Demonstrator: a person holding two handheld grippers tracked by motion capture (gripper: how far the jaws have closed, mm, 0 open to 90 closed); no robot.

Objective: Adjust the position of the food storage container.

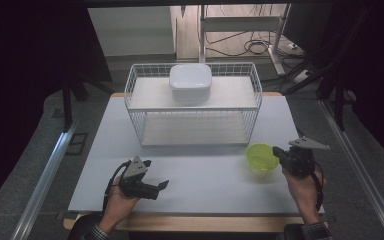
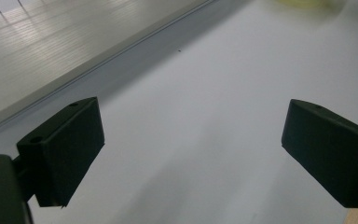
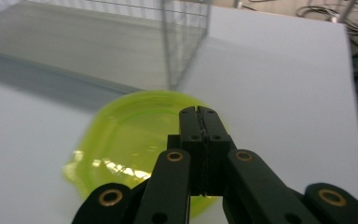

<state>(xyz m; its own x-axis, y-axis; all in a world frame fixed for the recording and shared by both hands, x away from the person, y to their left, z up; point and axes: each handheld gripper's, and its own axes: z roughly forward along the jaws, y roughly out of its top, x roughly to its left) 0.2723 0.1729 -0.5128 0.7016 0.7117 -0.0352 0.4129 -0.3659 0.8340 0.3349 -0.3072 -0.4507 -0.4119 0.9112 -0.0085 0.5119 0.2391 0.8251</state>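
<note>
A translucent yellow-green bowl (image 1: 260,156) sits on the white table (image 1: 195,175), right of centre, just in front of the wire basket. My right gripper (image 1: 277,151) reaches it from the right. In the right gripper view the jaws (image 3: 200,112) are pressed together over the right rim of the bowl (image 3: 130,140), which runs under and between them. My left gripper (image 1: 156,173) hovers low over the front left of the table. Its jaws stand wide apart (image 2: 191,144) with only bare table between them.
A white wire basket (image 1: 192,107) with two shelves stands at the back centre of the table, its corner close behind the bowl (image 3: 177,42). A white lidded container (image 1: 190,82) rests on its upper shelf. Metal rails run along both sides of the table.
</note>
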